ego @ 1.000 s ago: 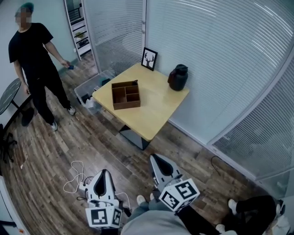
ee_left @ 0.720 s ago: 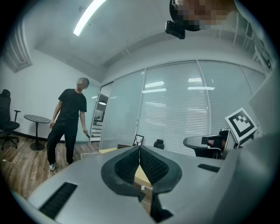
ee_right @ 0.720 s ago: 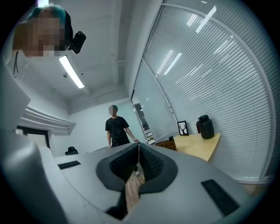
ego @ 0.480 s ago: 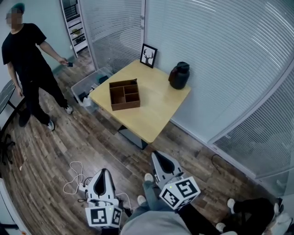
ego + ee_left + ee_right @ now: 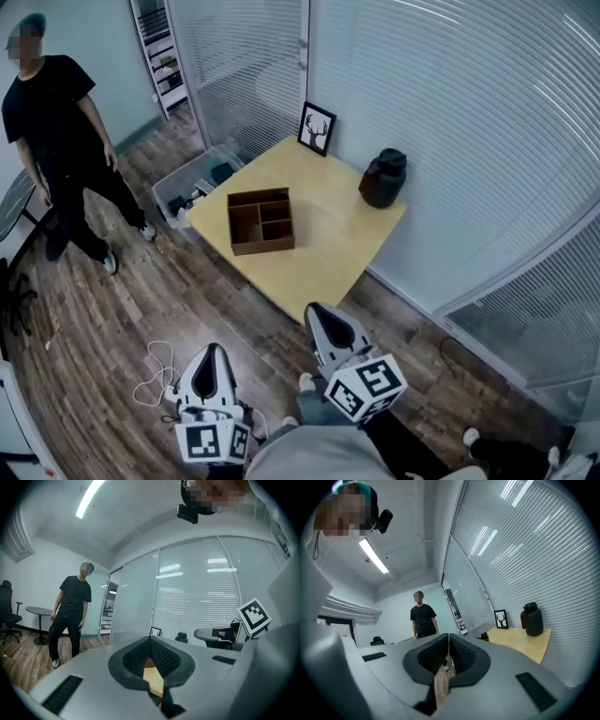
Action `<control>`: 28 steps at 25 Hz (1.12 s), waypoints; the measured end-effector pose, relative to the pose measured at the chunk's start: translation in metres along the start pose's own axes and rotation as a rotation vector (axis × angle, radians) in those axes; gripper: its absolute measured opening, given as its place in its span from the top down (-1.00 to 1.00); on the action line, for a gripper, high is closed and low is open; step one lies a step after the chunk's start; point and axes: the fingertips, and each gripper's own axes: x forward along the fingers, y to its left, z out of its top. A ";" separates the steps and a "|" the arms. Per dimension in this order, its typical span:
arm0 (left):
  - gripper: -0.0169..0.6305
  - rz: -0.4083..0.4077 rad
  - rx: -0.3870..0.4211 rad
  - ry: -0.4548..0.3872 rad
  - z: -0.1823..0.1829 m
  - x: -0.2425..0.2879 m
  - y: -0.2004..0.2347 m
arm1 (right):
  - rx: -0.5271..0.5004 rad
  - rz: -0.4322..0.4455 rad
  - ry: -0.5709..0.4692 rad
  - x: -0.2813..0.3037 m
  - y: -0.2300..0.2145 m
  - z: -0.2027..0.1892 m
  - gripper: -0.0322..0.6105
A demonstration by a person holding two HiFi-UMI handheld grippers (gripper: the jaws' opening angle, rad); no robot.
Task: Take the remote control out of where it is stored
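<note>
A brown wooden box with dividers sits on the pale wooden table. I can make out no remote control in any view; the box's compartments look dark. My left gripper hangs over the floor, short of the table, shut and empty, its jaws meeting at the tip. To its right, my right gripper is near the table's front corner, also shut and empty. Both point level towards the table.
A black jug and a framed deer picture stand at the table's far side. A clear bin lies on the floor left of the table. A person in black stands at left. White cable lies by my left gripper.
Both grippers have moved forward towards the table, which now lies nearer. The person at left has lowered the outstretched arm. The jaws stay shut.
</note>
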 end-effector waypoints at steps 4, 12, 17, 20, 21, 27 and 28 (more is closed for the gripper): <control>0.92 0.022 0.009 0.000 0.001 0.030 -0.002 | -0.012 0.048 0.038 0.024 -0.015 0.001 0.88; 0.92 0.037 0.005 0.020 -0.003 0.068 -0.008 | -0.025 0.060 0.071 0.048 -0.045 0.000 0.88; 0.92 0.044 0.005 0.026 -0.004 0.087 -0.008 | -0.015 0.047 0.094 0.063 -0.062 -0.004 0.88; 0.92 0.040 0.005 0.031 -0.004 0.099 -0.003 | -0.010 0.040 0.094 0.074 -0.067 -0.005 0.88; 0.92 0.038 0.005 0.030 -0.004 0.103 0.000 | -0.009 0.037 0.091 0.079 -0.069 -0.004 0.88; 0.92 0.004 0.006 0.028 0.004 0.133 0.019 | -0.010 0.011 0.081 0.112 -0.072 0.000 0.88; 0.92 -0.005 0.007 0.029 0.005 0.138 0.023 | -0.010 0.005 0.080 0.118 -0.071 0.001 0.88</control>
